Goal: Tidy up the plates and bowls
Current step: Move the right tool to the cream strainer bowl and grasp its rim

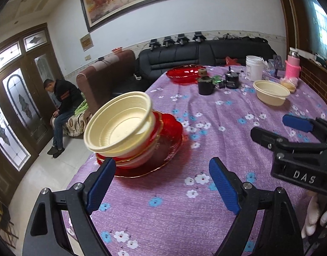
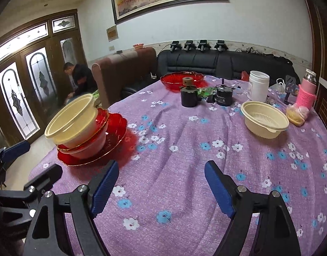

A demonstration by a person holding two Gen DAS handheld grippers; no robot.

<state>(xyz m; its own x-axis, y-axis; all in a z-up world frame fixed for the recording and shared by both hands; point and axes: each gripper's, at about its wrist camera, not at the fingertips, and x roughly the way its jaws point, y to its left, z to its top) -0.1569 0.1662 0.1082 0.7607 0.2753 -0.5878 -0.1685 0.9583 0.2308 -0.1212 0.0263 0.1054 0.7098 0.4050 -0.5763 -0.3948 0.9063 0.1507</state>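
A tilted stack of cream bowls (image 1: 120, 128) (image 2: 74, 121) rests on red plates (image 1: 170, 132) (image 2: 114, 128) near the table's left edge. One more cream bowl (image 1: 270, 93) (image 2: 263, 119) stands alone at the right. A red glass bowl (image 1: 184, 73) (image 2: 180, 80) sits at the far side. My left gripper (image 1: 161, 164) (image 2: 35, 160) is open just in front of the stack, with nothing between its pads. To its right, over bare cloth, my right gripper (image 2: 161, 166) (image 1: 270, 125) is open and empty too.
A black cup (image 2: 189, 98), a black jar (image 2: 224, 98), a white tub (image 2: 258, 85) and a pink bottle (image 2: 307, 91) stand at the back. The purple flowered tablecloth (image 2: 174, 181) drops off at the left. A person (image 1: 63, 106) sits by the door beyond sofas.
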